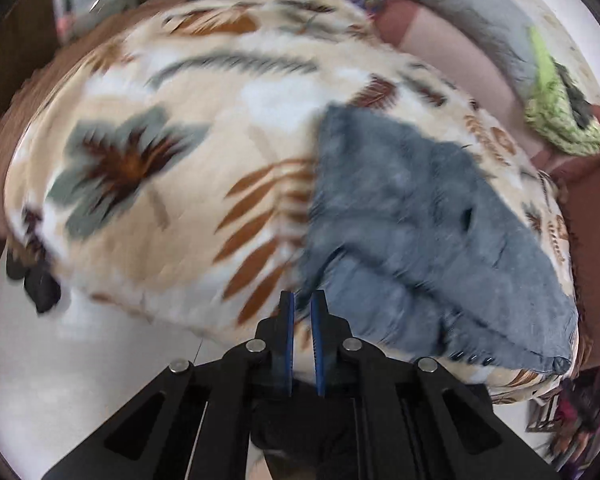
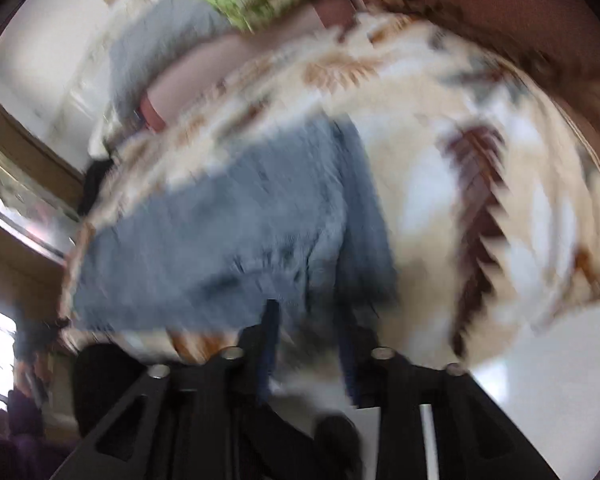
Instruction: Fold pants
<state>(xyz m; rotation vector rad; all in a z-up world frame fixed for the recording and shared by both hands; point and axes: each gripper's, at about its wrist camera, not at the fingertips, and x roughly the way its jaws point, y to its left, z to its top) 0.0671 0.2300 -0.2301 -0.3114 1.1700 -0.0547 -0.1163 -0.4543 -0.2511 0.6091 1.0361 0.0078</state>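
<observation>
The grey-blue pants (image 1: 412,216) lie folded into a rough bundle on a cream blanket (image 1: 188,128) printed with brown and grey leaf shapes. From where I stand, the left gripper (image 1: 303,300) hangs just short of the bundle's near left edge, its two blue-lined fingers (image 1: 290,320) drawn close with only a thin slit between them and no cloth caught there. The pants spread ahead and off to the right of those tips, tapering to a blunt corner at the far right.

The right gripper (image 2: 312,316) comes at the same pants (image 2: 236,232) from the other side; its view is badly smeared. The fingers stand apart with a clear gap, their tips at the near edge of the cloth, and I cannot tell whether they touch it.

Beyond the pants, further ahead of both tongs, lie a green knitted cloth (image 1: 556,104) and a grey pillow (image 1: 460,4).
</observation>
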